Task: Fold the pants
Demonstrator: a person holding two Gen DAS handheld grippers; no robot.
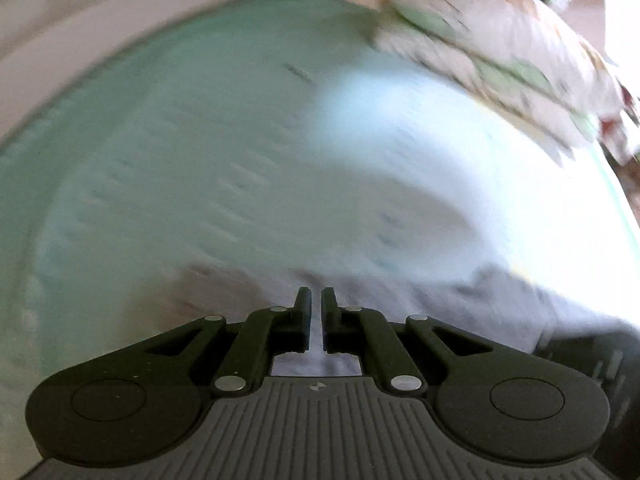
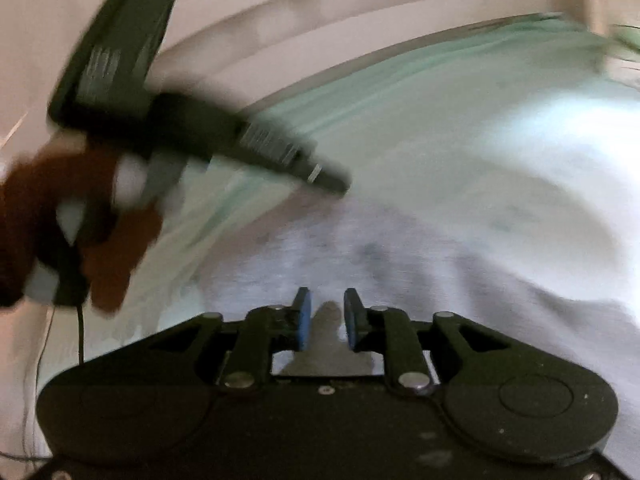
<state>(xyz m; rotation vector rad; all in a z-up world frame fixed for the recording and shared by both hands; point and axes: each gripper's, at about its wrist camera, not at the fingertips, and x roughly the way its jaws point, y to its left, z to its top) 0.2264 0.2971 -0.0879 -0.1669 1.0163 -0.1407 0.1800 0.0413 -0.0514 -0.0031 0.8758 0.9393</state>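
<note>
Both views are blurred by motion. The light grey pants lie on a pale green bed sheet. My left gripper is over the pants' near part, its jaws almost together with a thin strip of grey cloth showing between them. In the right wrist view the pants spread ahead. My right gripper has its blue-padded jaws a little apart with a fold of grey cloth between them. The left gripper and the hand holding it show at upper left in that view, tip over the pants' far edge.
A folded patterned quilt lies at the back right of the bed. A pale wooden bed frame curves along the far side. A thin black cable hangs at the left. The sheet continues ahead.
</note>
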